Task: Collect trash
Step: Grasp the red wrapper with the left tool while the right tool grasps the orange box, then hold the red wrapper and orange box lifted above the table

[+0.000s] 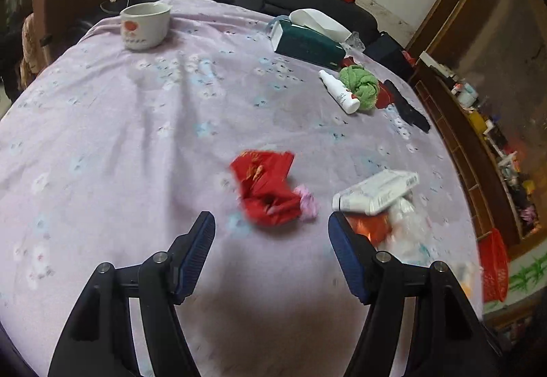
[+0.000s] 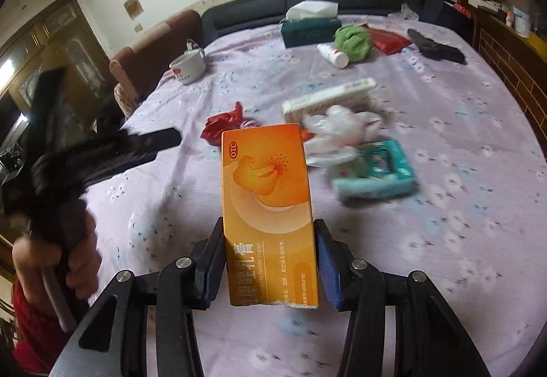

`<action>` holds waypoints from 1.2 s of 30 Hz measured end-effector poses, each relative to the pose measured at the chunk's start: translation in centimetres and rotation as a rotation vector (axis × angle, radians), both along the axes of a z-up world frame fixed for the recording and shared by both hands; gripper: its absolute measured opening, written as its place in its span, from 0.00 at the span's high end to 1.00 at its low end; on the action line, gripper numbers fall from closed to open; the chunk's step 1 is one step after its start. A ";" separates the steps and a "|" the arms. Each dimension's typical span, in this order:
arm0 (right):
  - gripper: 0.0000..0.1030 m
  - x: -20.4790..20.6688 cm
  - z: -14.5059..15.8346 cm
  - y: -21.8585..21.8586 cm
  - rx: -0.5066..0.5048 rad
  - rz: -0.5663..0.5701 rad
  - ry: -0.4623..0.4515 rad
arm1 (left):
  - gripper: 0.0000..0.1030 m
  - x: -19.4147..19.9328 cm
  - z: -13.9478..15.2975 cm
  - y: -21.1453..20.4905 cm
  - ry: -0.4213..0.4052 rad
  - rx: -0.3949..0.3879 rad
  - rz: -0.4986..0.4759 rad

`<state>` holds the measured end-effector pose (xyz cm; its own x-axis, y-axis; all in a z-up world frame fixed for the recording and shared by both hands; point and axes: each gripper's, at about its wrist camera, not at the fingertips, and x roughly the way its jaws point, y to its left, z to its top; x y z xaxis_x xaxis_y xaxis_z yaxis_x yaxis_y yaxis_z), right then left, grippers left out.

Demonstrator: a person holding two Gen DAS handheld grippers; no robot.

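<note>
The right tongs (image 2: pixel 270 260) pinch an orange box (image 2: pixel 268 206) by its two sides and hold it up above the purple cloth (image 2: pixel 444 240) on the counter. The left tongs (image 1: pixel 271 254) are spread wide with nothing between them, hanging over the cloth just in front of a crumpled red wrapper (image 1: pixel 265 187). Near the wrapper lie a white box (image 1: pixel 376 190), a crumpled clear bag (image 2: pixel 336 132) and a teal tissue pack (image 2: pixel 376 172), and farther back stand a white cup (image 1: pixel 145 25) and a green tissue box (image 1: pixel 307 42).
</note>
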<state>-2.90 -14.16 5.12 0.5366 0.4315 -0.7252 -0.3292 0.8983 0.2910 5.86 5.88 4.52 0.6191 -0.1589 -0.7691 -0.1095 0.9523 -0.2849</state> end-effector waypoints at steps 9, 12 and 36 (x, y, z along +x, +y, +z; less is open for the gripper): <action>0.49 -0.8 -0.3 -4.9 0.053 -0.014 -0.020 | 0.64 2.1 -3.0 0.1 0.048 0.018 0.029; 0.49 -1.1 -0.2 -5.9 0.061 -0.027 -0.028 | 0.64 0.1 -1.7 0.1 0.000 0.006 0.030; 0.49 -3.8 -3.0 -6.8 -0.083 -0.202 -0.165 | 0.63 -14.3 -1.4 -8.8 -0.234 0.163 -0.121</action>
